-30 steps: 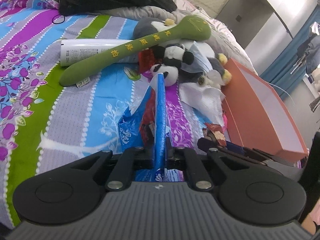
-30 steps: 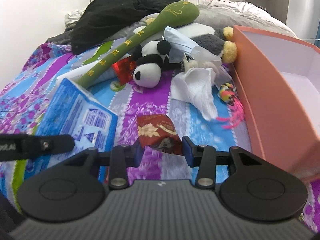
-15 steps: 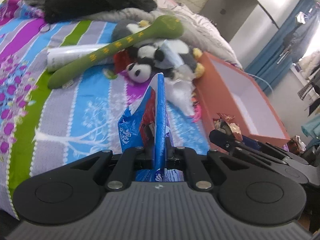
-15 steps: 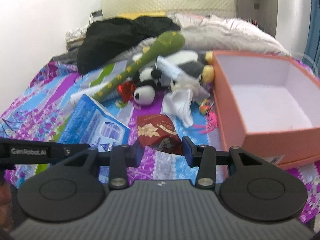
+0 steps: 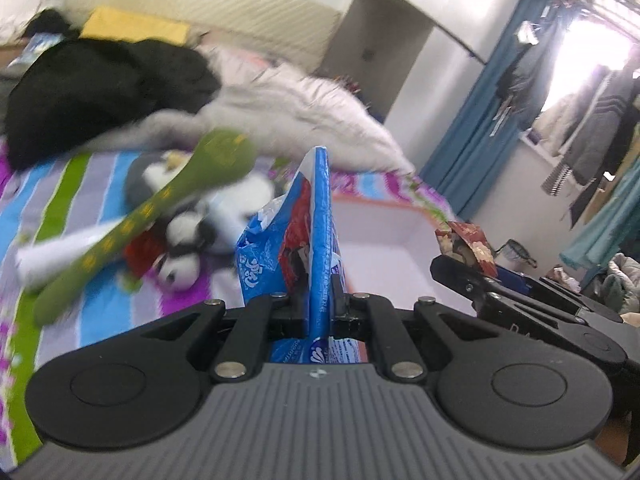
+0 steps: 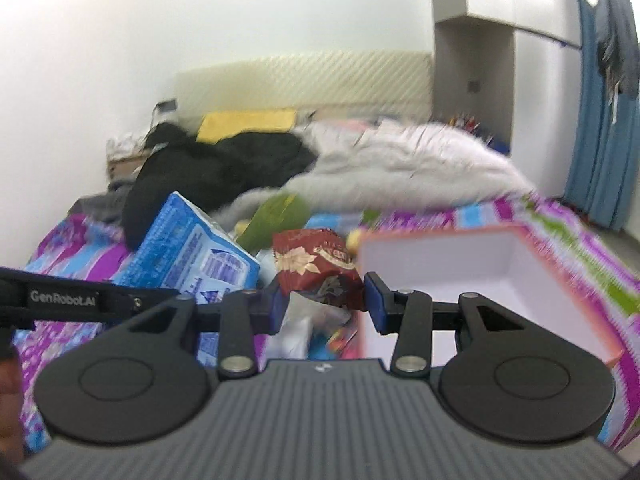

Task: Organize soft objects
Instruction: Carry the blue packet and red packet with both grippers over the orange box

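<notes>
Blue pack: you have the blue plastic pack [image 5: 320, 240] pinched edge-on in your left gripper [image 5: 320, 312], its jaws clamped almost together on the thin film; it hangs in the air, clear of the bedspread.
Red packet: your right gripper [image 6: 322, 296] is clamped on the dark red snack packet [image 6: 316, 264], pads pressing either side of it, jaws partway apart around its bulk.
What changed: a second ago both loads sat low over the striped bedspread [image 5: 100, 312]; now both have come up together and the views have swung towards the headboard and wardrobe, with heavy motion blur. Neither grip has altered.
Box: the orange box [image 6: 532, 240] with its pale inside now lies open just beyond and to the right of the red packet; from the left view it sits directly behind the blue pack.
Still on the bed: the green plush stick [image 5: 152, 216] and panda toy [image 5: 180, 268] lie in a heap beside the box, with the black garment [image 5: 108, 88] farther back.
Reading: both pickups look done; you appear to be carrying them to the box. Release seems next, once each is over the opening.
Risk: the thin film could slip.
</notes>
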